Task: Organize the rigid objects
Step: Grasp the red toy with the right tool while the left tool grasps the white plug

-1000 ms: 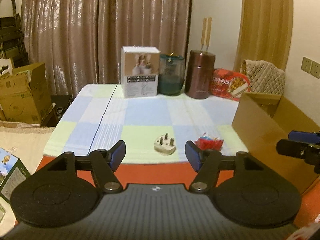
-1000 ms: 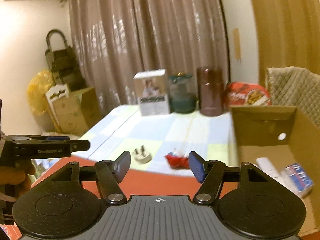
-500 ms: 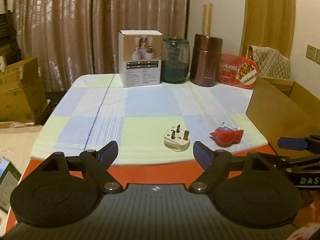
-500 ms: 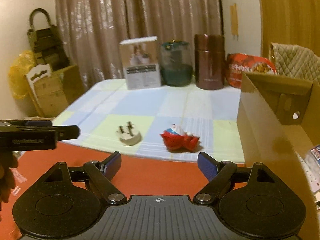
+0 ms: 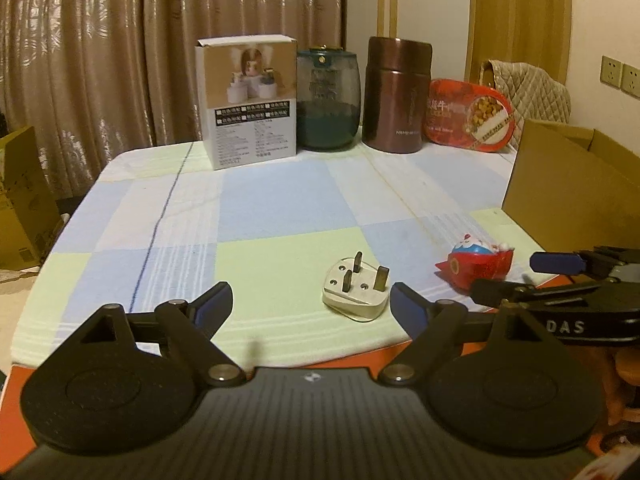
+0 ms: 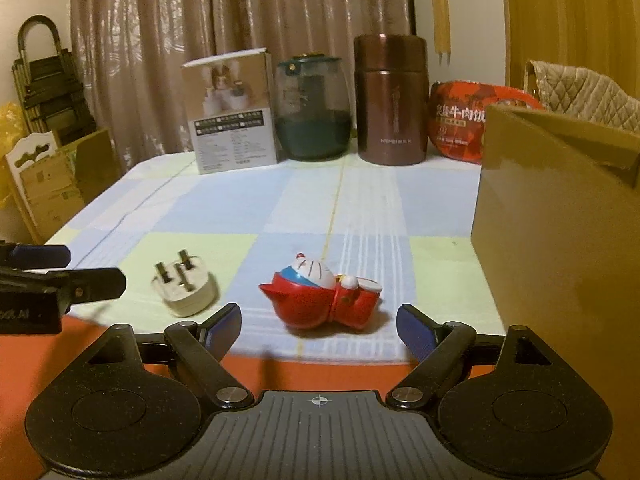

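Blue-padded and spread wide, the left gripper (image 5: 311, 305) is opening its jaws, with nothing held between them. Just ahead of it and a little toward its right finger, a white three-pin plug (image 5: 356, 291) is lying on the checked cloth (image 5: 280, 208), prongs pointing up, near the cloth's front edge. Further to its right, a red and blue toy figure (image 5: 476, 263) is lying on its side on the same cloth.

On the other side, the right gripper (image 6: 318, 325) is standing wide too, empty, its log change too small to call motion; its pads are hovering over the cloth's front edge. The toy figure (image 6: 322, 294) is lying just ahead of it, roughly centred between the fingers but beyond their tips and not touching them. The plug (image 6: 185, 289) is sitting to the left of that, just beyond the left finger, and the left gripper's fingers are reaching in at the far left of this view.

To the right of the right gripper, a brown cardboard box (image 6: 560, 240) is standing close by on the table. At the far end of the cloth, a white carton (image 6: 232, 120), a dark green jar (image 6: 314, 112), a brown flask (image 6: 390, 100) and a red food tub (image 6: 460, 124) are standing in a row before the curtains (image 6: 240, 40).
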Demonstrator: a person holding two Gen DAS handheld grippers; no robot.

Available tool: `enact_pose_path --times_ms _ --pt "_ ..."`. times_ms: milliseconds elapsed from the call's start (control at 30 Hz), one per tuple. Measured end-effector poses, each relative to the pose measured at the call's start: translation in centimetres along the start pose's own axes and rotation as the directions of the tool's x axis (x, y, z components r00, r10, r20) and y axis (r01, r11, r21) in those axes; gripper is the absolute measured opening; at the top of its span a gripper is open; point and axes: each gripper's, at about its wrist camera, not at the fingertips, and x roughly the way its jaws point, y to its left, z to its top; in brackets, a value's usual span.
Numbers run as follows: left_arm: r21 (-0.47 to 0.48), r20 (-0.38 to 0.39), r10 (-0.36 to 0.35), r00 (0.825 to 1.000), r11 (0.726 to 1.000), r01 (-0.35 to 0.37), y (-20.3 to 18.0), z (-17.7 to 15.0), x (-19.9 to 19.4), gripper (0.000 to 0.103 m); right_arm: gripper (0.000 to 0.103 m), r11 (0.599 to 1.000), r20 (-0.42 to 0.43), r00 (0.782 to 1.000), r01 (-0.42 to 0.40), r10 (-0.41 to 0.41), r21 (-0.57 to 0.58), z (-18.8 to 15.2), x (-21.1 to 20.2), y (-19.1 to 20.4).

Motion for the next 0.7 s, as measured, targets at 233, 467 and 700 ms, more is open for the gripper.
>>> enact_pose_path --times_ms 233,467,700 --pt "0.013 -0.022 -0.020 1.000 1.000 0.021 0.6 -0.1 2.0 0.083 0.082 1.000 -0.016 1.000 0.023 -0.022 0.012 0.2 2.3 -0.5" --pt "0.005 -0.034 -0.039 0.999 0.999 0.039 0.7 -0.5 3.0 0.083 0.071 1.000 -0.002 1.000 0.008 -0.008 0.017 0.4 2.9 -0.5" --pt "0.049 -0.033 -0.056 0.998 0.997 0.057 -0.4 -0.7 4.0 0.083 0.064 0.999 0.003 1.000 0.028 -0.028 0.027 0.4 2.6 -0.8"
